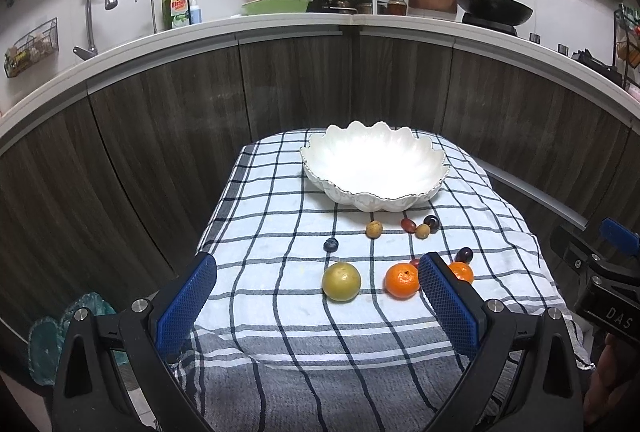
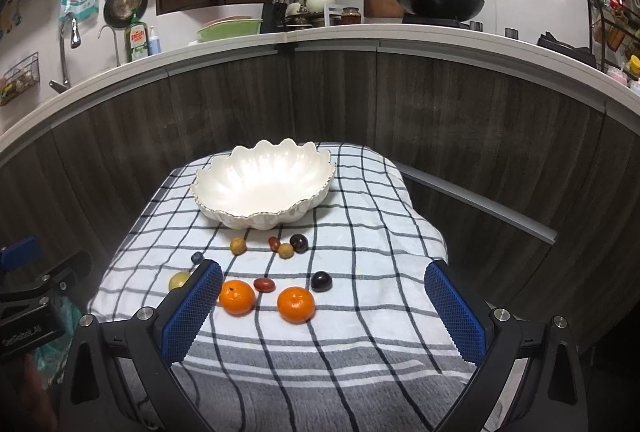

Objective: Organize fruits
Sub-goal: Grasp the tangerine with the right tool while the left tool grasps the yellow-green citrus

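Note:
An empty white scalloped bowl (image 1: pixel 374 167) (image 2: pixel 262 187) stands at the far end of a checked cloth (image 1: pixel 280 312) (image 2: pixel 360 312). In front of it lie small fruits: two tan ones (image 1: pixel 374 229), a blueberry (image 1: pixel 330 244), dark plums (image 2: pixel 321 280), red dates (image 2: pixel 264 284). Nearer lie a yellow-green fruit (image 1: pixel 341 281) and two tangerines (image 1: pixel 402 280) (image 2: pixel 296 304). My left gripper (image 1: pixel 318 268) is open and empty, above the cloth's near part, facing the yellow-green fruit. My right gripper (image 2: pixel 324 272) is open and empty, facing the tangerines.
The cloth-covered table stands before dark wood cabinets under a white kitchen counter (image 1: pixel 280 21) with a sink tap, dish soap, a green tub and a wok. The right gripper's body (image 1: pixel 600 272) shows at the left view's right edge.

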`<state>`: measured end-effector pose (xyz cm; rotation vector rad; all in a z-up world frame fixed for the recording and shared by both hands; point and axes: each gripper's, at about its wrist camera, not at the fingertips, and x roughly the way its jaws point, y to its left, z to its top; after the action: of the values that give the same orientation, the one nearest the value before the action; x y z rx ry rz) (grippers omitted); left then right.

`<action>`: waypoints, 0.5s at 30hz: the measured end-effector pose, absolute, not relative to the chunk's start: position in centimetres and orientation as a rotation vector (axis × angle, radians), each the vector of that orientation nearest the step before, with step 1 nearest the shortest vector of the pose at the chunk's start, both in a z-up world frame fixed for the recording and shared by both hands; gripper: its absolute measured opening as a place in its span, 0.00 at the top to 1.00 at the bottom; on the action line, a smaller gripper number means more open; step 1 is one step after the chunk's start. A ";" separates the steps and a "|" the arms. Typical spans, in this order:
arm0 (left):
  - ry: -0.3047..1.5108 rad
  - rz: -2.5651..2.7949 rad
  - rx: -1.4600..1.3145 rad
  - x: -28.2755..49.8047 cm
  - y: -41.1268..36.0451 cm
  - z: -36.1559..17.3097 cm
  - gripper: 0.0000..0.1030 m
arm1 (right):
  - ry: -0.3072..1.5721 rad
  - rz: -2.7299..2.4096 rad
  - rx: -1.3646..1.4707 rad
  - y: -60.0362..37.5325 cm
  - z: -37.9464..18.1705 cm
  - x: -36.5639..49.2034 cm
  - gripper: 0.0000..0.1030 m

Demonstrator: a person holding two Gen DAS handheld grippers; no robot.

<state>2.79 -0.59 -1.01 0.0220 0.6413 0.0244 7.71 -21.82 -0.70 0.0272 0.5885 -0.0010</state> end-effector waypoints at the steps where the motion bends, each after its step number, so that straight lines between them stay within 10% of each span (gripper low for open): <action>1: 0.644 0.026 0.025 3.0 -0.6 -1.1 0.00 | 0.590 0.000 0.024 -21.8 -0.8 7.9 0.01; 15: 0.703 0.034 0.059 6.1 -0.7 -2.3 0.00 | 0.614 -0.005 -0.027 -21.0 -1.7 10.3 0.01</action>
<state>6.10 -0.67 -2.30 0.0587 0.7030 0.0342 10.34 -21.02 -1.69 -0.0267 0.6142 -0.0053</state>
